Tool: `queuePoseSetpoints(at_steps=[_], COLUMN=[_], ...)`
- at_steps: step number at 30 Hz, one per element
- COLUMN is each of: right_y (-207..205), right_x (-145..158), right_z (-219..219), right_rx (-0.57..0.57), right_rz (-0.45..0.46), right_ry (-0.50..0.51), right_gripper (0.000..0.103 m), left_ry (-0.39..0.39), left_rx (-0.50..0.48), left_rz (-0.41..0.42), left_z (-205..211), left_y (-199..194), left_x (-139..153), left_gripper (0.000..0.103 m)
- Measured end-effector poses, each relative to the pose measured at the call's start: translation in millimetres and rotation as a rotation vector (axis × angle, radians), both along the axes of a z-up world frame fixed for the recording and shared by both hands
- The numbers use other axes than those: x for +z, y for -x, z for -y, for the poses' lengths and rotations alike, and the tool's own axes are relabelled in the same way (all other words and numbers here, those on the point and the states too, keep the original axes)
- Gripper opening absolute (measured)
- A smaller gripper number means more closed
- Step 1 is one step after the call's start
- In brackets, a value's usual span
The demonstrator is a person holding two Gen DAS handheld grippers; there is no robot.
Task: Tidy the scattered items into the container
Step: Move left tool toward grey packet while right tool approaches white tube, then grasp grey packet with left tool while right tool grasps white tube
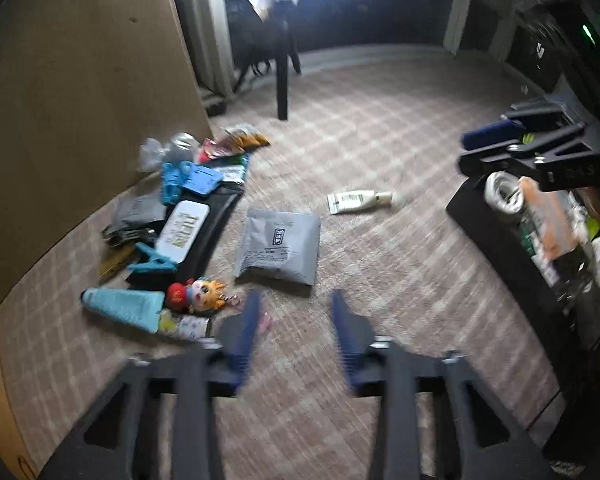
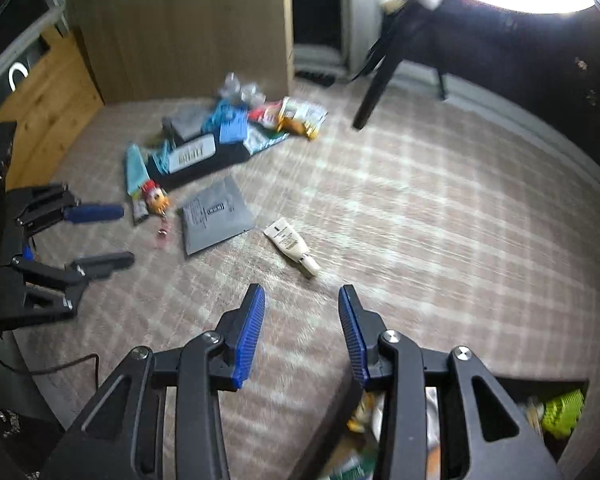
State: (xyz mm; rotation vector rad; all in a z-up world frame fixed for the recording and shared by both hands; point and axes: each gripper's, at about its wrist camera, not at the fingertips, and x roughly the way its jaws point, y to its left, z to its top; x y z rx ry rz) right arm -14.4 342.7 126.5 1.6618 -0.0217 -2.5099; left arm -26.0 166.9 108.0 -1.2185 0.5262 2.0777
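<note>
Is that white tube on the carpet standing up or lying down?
Lying down. The white tube rests flat on its side on the carpet, cap end toward the right gripper, apart from the grey pouch.

Checked carpet (image 1: 380, 128) carries grey pouch (image 1: 278, 246), cream tube (image 1: 358, 202), clutter

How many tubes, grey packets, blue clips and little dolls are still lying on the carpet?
Tubes: 2, white tube and light blue tube
Grey packets: 1
Blue clips: 2
Dolls: 1
Total: 6
</note>
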Motion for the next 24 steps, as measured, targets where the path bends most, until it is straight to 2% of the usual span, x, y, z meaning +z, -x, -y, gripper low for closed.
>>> queuePoseSetpoints(at_steps=[3,5,8,13,18,22,23,24], right_y=[22,34,48,64,66,64,63,64], right_x=[-17,-26,-39,-58,-74,-80,-80,-80], right_z=[10,15,19,17,22,28,28,28], right_rx=[0.034,0.050,0.069,0.091,0.118,0.132,0.130,0.127], right_rz=[0.047,0.071,0.102,0.145,0.181,0.175,0.177,0.178], right_ry=[-0.020,-0.041,-0.063,-0.066,-0.072,-0.096,-0.100,-0.099], right_gripper=[0.049,0.053,0.056,0.056,0.056,0.056,0.055,0.049], left_ry=[0.027,0.046,0.068,0.099,0.067,0.049,0.046,0.044], left_rx=[-0.015,-0.020,-0.022,-0.046,-0.028,-0.035,-0.035,-0.036], left_rz=[0.009,0.035,0.075,0.071,0.083,0.069,0.066,0.064], left_z=[-13,-23,-32,-40,-34,-30,-29,-28], left_y=[15,29,43,54,63,61,61,60], left_x=[-15,-28,-45,-62,-68,-68,-68,-68], left_gripper=[0.050,0.056,0.059,0.064,0.073,0.072,0.071,0.071])
